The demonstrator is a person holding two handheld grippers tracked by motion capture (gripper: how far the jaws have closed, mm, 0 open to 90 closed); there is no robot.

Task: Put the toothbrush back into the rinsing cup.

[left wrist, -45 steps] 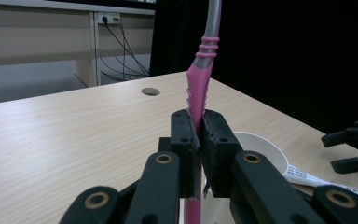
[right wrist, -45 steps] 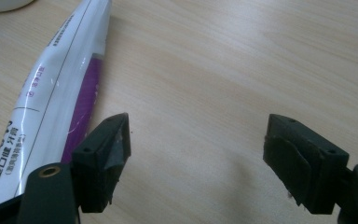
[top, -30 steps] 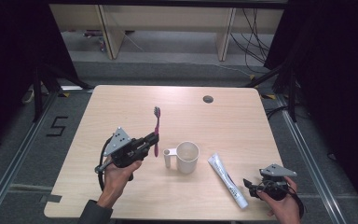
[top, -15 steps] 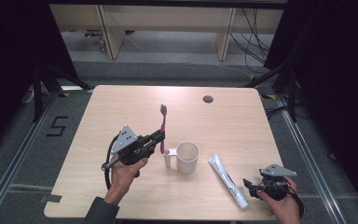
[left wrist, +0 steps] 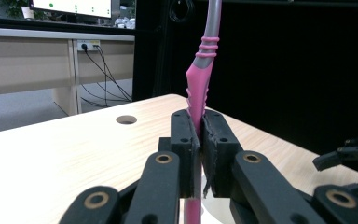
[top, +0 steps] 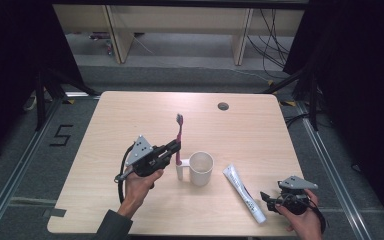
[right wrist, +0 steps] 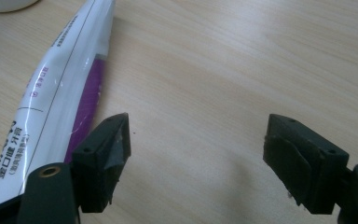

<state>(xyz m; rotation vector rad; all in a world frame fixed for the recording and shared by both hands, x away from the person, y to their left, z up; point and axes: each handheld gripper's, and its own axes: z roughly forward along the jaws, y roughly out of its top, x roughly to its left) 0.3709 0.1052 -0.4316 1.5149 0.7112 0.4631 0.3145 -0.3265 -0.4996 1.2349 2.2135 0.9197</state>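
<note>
Toothbrush [top: 179, 136], mug [top: 200, 168], toothpaste tube [top: 244, 192]: one of each, plus two grippers, all over one wooden table [top: 130, 110] with a small round hole [top: 223, 106] near its far edge.

The left gripper [top: 172, 148] has its jaws clamped tight on the pink handle of the toothbrush. In the left gripper view the handle rises straight up from between the closed jaws [left wrist: 199, 140], pink low down and grey higher (the head runs off the top). From the high view its long axis runs roughly upright, bristle end up and away from the person, lower end down beside the mug's handle, just left of the white mug. The brush is held clear above the table.

The right gripper [top: 268, 197] sits near the table's front right corner with its jaws spread wide and nothing between them; in the right gripper view [right wrist: 196, 158] the white and purple tube [right wrist: 60, 102] lies flat just beside one jaw. The tube's long axis runs diagonally, one end toward the mug, the other toward the front edge.

Compared with half a second ago, the left gripper and brush have shifted right, closer to the mug, and the brush stands a little more upright. The right gripper, tube and mug have not moved.
</note>
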